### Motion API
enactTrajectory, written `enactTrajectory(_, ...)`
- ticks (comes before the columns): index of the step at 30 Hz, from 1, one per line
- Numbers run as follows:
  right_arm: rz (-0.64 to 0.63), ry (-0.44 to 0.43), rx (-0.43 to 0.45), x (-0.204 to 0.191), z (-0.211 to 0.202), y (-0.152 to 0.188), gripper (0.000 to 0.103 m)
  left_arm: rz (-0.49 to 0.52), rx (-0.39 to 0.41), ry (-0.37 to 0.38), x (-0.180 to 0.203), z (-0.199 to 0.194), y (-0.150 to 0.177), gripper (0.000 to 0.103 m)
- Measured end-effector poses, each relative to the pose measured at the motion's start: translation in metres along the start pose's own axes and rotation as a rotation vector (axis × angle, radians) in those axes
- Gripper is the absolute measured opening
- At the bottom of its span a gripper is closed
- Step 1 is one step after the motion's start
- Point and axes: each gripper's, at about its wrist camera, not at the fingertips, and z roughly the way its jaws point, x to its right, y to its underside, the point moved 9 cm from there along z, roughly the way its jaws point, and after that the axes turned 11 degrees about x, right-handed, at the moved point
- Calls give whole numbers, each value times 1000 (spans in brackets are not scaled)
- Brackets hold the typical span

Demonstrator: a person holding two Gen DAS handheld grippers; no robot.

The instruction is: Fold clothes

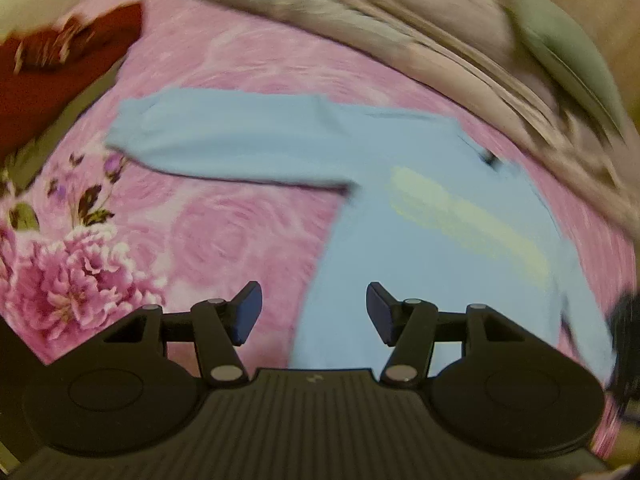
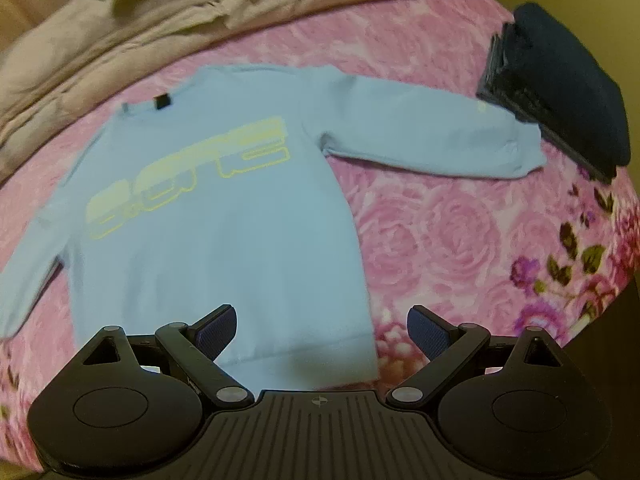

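Note:
A light blue sweatshirt (image 2: 224,208) with pale yellow lettering lies spread flat on a pink rose-patterned bedspread (image 2: 448,224), both sleeves stretched out sideways. It also shows in the left wrist view (image 1: 420,248), blurred, with its left sleeve (image 1: 224,144) reaching left. My left gripper (image 1: 314,312) is open and empty above the sweatshirt's lower left edge. My right gripper (image 2: 320,330) is open and empty just above the hem's right corner.
A folded dark navy garment (image 2: 560,92) lies at the right sleeve's cuff. A crumpled beige blanket (image 2: 120,28) runs along the far side of the bed. A dark red folded item (image 1: 52,68) lies at the far left. The bed's edge drops off at the right.

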Motion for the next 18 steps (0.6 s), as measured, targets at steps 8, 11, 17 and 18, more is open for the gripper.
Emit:
enactTrajectory(8, 36, 78, 6, -35, 72, -17, 95, -362, 35, -74, -113, 108, -44, 54)
enactTrajectory(11, 44, 83, 29, -46, 97, -21, 95, -487, 70, -85, -150, 133, -49, 53)
enactTrajectory(17, 53, 76, 29, -62, 143, -18, 95, -728, 176, -83, -208, 164, -51, 49)
enactTrajectory(18, 51, 73, 28, -64, 148, -16, 95, -758, 195, -72, -214, 169, -51, 48)
